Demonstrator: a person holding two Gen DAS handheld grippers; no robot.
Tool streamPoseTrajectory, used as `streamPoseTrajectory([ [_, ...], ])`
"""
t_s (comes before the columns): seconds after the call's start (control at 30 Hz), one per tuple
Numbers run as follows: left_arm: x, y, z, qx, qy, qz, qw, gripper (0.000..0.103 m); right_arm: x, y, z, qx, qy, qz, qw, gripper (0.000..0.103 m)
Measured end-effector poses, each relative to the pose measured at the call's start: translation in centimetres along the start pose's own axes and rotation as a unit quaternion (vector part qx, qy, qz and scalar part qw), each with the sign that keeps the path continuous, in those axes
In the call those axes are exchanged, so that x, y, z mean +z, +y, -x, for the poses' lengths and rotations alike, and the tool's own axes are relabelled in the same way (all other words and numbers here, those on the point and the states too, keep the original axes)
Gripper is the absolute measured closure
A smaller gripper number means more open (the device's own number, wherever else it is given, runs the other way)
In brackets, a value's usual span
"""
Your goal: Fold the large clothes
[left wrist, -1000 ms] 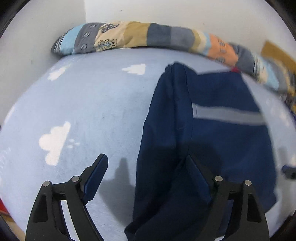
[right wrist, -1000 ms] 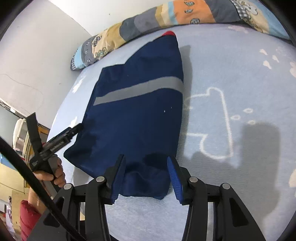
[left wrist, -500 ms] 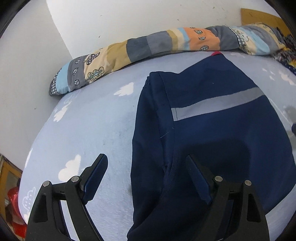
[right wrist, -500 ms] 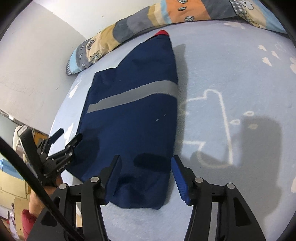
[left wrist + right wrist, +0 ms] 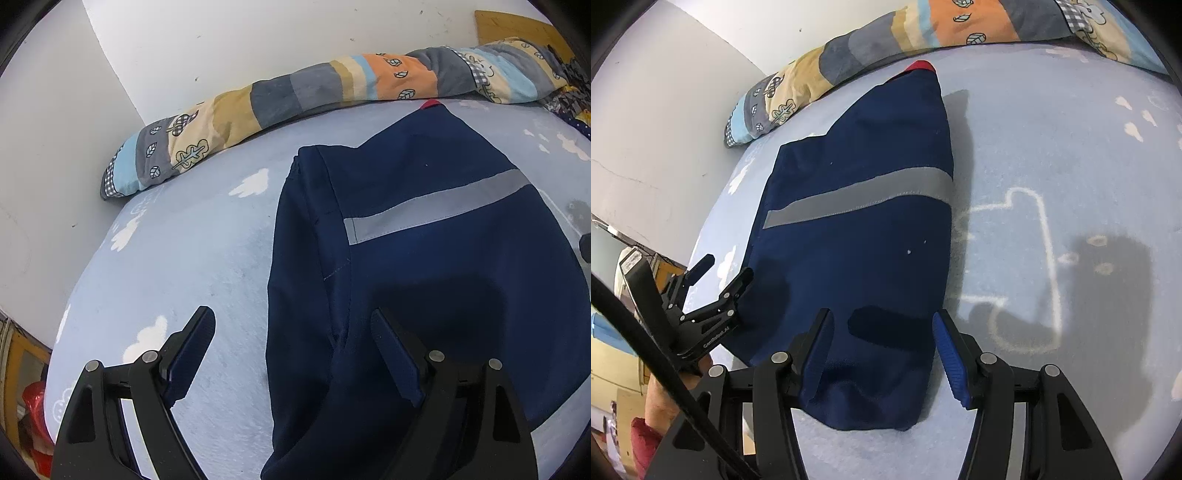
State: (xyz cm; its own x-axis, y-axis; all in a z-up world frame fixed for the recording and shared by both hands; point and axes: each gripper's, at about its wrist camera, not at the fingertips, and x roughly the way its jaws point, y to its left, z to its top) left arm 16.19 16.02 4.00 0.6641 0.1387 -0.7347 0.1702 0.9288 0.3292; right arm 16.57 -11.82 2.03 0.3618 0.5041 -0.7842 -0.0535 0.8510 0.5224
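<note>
Garment: navy garment [image 5: 424,280], folded into a long panel, lying flat on the light blue bedsheet [image 5: 192,266]; the same garment in the right wrist view [image 5: 871,229] runs from the near edge of the bed toward the far wall
Garment markings: grey band [image 5: 432,210] running across the upper half of the panel; small red tab [image 5: 919,66] at the far tip
Garment left edge: a narrower folded strip lies along the left side, with a seam line running down it
Left gripper: left gripper [image 5: 291,332] hangs above the near left part of the garment, jaws spread wide, nothing between them; its left finger is over bare sheet, its right finger over navy cloth
Left gripper, other view: seen in the right wrist view [image 5: 720,273] at the garment's left edge, jaws apart, held by a hand [image 5: 661,391]
Right gripper: right gripper [image 5: 882,332] hangs above the near end of the garment, jaws wide, gripping nothing; blue ribbed pads [image 5: 951,354] face inward
Contact: cannot tell whether either gripper touches the cloth
Bedsheet: printed with white cloud shapes
Background: patchwork bolster [image 5: 332,92] lying along the white wall [image 5: 258,44], just beyond the garment's far tip
</note>
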Motion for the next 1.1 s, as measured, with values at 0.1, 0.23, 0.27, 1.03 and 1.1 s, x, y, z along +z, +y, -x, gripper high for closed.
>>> streamPoseTrajectory([
  [0.1,0.0,-0.1,-0.1,0.001,0.001,-0.002,1.0000,0.017,0.2,-0.3,-0.2,0.002,0.000,-0.003,1.000,0.041],
  [0.23,0.0,-0.2,-0.2,0.003,0.001,-0.002,1.0000,0.017,0.4,-0.4,-0.3,0.000,0.000,-0.005,1.000,0.040],
  [0.27,0.0,-0.3,-0.2,0.004,0.001,-0.003,1.0000,0.017,0.5,-0.5,-0.3,0.000,0.000,-0.005,1.000,0.040],
  [1.03,0.0,-1.0,-0.3,0.008,0.000,-0.021,0.9997,0.017,0.0,0.0,-0.6,0.006,0.010,-0.005,1.000,0.037],
  [1.1,0.0,-1.0,-0.3,0.008,0.000,-0.020,0.9998,0.017,0.0,0.1,-0.6,0.006,0.010,-0.003,1.000,0.037],
])
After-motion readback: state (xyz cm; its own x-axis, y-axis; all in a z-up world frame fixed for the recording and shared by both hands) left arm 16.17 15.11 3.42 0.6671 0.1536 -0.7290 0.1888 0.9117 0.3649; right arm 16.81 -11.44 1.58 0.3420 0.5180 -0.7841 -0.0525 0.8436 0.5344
